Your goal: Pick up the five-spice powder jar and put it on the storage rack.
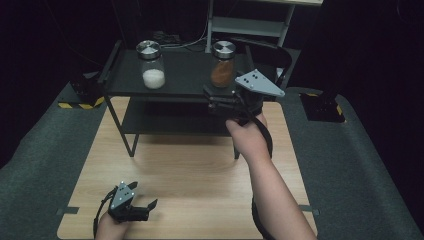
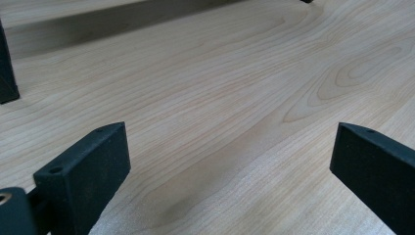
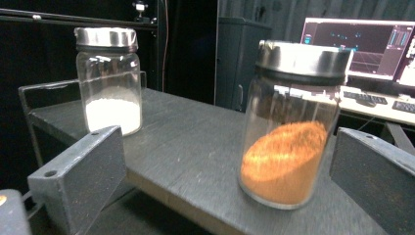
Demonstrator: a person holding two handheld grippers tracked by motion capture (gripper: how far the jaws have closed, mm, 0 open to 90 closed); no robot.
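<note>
Orange-filled jar point(image 3: 288, 122), white-filled jar point(image 3: 108, 78)

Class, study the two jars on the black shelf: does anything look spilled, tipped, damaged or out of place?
Nothing stands out. The jar of white powder and the jar of orange powder both stand upright on the black shelf, lids on, with no powder spilled. The orange powder slopes inside its jar. The right tongs are open in front of it.

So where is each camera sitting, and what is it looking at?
High view: above the table, looking down; both forearms and the left gripper show.
Left gripper view: rides the left gripper, facing bare tabletop between its open fingers.
Right gripper view: rides the right gripper, facing the orange powder jar between open fingers.
Shared: high and right gripper views both show the white powder jar.
</note>
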